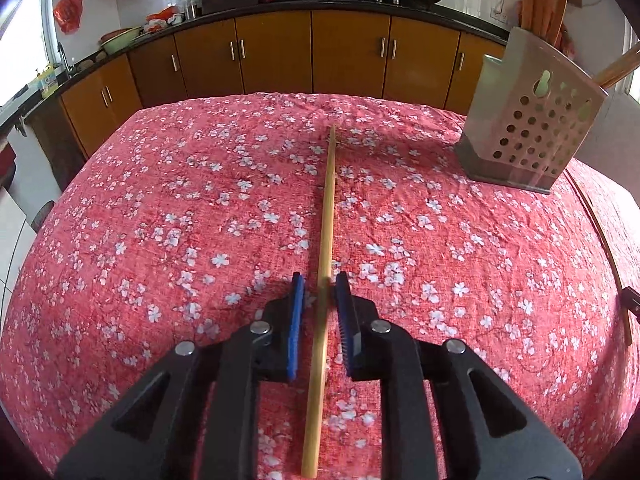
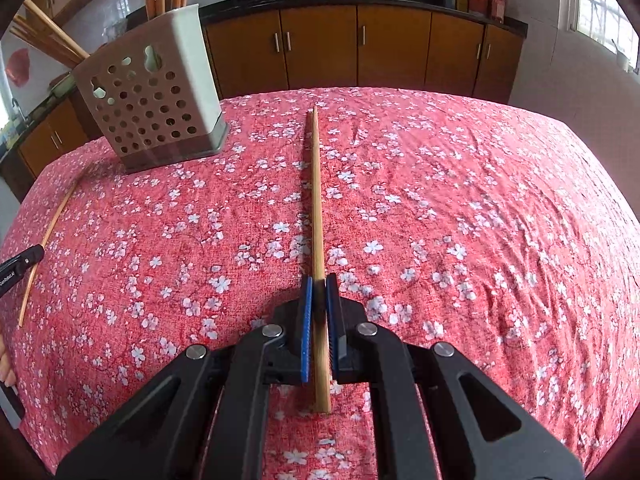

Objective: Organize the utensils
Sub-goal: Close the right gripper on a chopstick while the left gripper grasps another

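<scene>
In the left wrist view a bamboo chopstick [image 1: 326, 232] lies on the red floral tablecloth [image 1: 160, 220] and runs between the blue pads of my left gripper [image 1: 320, 284], which is open around it. In the right wrist view my right gripper [image 2: 319, 284] is shut on another chopstick [image 2: 316, 200], which points away from me. A perforated metal utensil holder [image 1: 532, 120], with several chopsticks standing in it, is at the far right of the left view and at the far left of the right wrist view [image 2: 152, 108].
The left gripper's chopstick also shows at the left edge of the right wrist view [image 2: 44, 240]. Brown kitchen cabinets [image 1: 312, 52] with woks on the counter stand beyond the table's far edge. A window [image 2: 604, 12] is at the right.
</scene>
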Available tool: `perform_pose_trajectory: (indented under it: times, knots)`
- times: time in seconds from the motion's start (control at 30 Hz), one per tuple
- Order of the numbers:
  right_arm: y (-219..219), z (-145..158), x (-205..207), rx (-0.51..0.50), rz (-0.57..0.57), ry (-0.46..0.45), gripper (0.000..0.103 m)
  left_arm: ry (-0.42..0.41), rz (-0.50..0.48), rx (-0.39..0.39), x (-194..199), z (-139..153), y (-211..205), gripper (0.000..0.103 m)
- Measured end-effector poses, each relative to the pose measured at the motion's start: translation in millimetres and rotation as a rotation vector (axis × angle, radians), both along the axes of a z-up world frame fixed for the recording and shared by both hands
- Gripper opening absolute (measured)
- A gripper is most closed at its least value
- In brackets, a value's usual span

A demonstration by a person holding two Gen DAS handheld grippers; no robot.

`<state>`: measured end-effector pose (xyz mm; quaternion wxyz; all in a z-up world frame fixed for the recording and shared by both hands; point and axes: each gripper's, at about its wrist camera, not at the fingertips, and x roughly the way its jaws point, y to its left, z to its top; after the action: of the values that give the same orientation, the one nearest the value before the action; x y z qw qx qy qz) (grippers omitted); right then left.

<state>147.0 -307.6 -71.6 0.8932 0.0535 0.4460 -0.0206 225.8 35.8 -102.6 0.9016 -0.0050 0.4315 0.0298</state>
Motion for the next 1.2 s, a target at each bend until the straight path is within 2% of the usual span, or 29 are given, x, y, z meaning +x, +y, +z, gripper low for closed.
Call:
perform_pose_trajectory:
  times: [0.13,1.2]
  knots:
    - [5.9,-2.2,0.1,-0.028,0.005,-0.020,0.008,-0.001,0.000,-0.015,1.4,-0.3,2.3,0.018]
    - [5.8,-2.1,0.2,-0.026,0.004,-0.020,0.008,-0.001,0.003,-0.007,1.5,-0.5,1.7,0.018]
